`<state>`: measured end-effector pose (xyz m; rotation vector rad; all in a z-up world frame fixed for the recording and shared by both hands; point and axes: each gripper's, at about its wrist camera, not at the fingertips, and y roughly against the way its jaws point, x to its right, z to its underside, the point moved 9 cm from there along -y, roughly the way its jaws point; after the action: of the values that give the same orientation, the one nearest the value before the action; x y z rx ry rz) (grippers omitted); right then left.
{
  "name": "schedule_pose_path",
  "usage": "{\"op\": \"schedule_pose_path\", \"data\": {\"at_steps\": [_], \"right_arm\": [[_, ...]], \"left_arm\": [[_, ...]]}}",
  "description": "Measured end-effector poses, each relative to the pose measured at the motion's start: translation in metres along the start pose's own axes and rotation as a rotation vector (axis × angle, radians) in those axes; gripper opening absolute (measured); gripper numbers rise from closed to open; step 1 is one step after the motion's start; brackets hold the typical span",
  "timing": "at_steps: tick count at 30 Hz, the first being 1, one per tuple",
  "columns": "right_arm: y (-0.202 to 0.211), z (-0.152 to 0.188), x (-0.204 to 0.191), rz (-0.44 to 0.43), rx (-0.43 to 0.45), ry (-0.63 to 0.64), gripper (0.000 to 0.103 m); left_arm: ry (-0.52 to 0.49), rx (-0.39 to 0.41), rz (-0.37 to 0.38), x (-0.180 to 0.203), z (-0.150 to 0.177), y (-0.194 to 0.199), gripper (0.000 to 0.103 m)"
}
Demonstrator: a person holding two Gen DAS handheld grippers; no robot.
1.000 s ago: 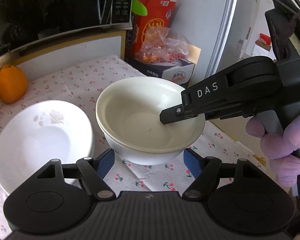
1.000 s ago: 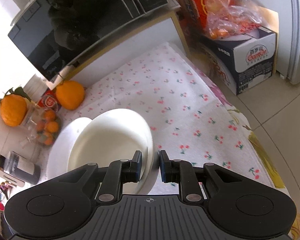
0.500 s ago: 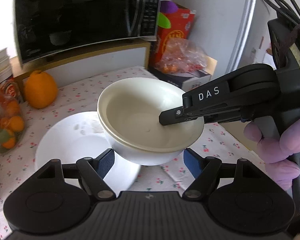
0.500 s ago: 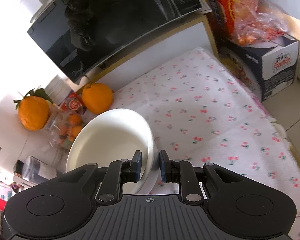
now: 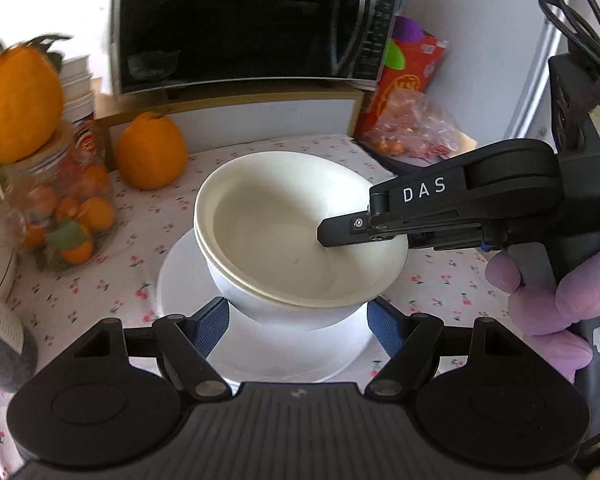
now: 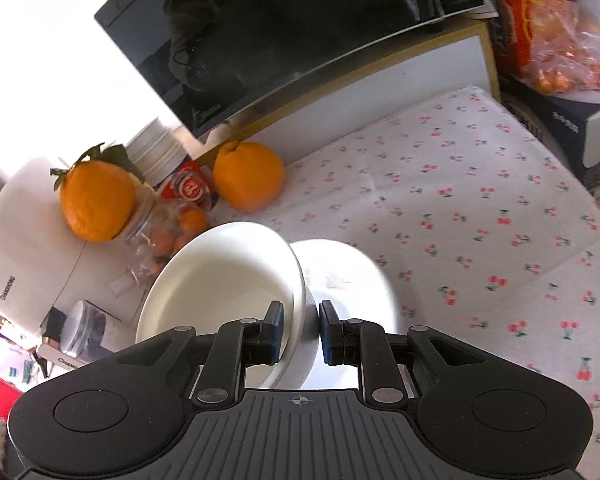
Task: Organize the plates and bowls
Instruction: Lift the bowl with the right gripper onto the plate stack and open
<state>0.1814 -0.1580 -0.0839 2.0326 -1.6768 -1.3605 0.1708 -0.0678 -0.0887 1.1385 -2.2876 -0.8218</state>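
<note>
Two nested white bowls [image 5: 276, 236] hang just above a white plate [image 5: 184, 280] on the cherry-print cloth. My left gripper [image 5: 298, 320] has its blue pads against the two sides of the lower bowl's body, shut on it. My right gripper [image 5: 334, 234] reaches in from the right and pinches the bowls' rim. In the right wrist view, one finger of the right gripper [image 6: 300, 328] is inside the bowls [image 6: 220, 280] and the other outside, shut on the rim. The plate [image 6: 352, 276] shows beyond and under them.
A black microwave [image 5: 236, 20] stands at the back on a white shelf. One large orange [image 5: 152, 156] lies behind the plate; another tops a glass jar of small oranges [image 5: 68, 216] at the left. A red box [image 5: 412, 64] and a fruit bag [image 5: 416, 124] sit at the right. A purple-gloved hand [image 5: 556, 292] holds the right gripper.
Both grippers have carried the bowls to the left across the cloth. The bowls were beside the plate and now hang over it. Both grips are unchanged.
</note>
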Motion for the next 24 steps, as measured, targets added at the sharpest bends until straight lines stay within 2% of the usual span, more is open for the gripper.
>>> {"op": "schedule_pose_path", "data": {"at_steps": [5, 11, 24], "right_arm": [[-0.013, 0.003, -0.005, 0.023, -0.002, 0.011, 0.019], [-0.024, 0.007, 0.006, 0.052, -0.021, -0.008, 0.019], [-0.040, 0.016, 0.026, 0.069, -0.032, -0.041, 0.019]], "left_arm": [[0.060, -0.013, 0.009, -0.010, 0.003, -0.007, 0.073], [0.087, -0.032, 0.019, -0.009, 0.005, -0.016, 0.073], [0.083, -0.050, 0.006, -0.010, 0.011, -0.032, 0.074]]}}
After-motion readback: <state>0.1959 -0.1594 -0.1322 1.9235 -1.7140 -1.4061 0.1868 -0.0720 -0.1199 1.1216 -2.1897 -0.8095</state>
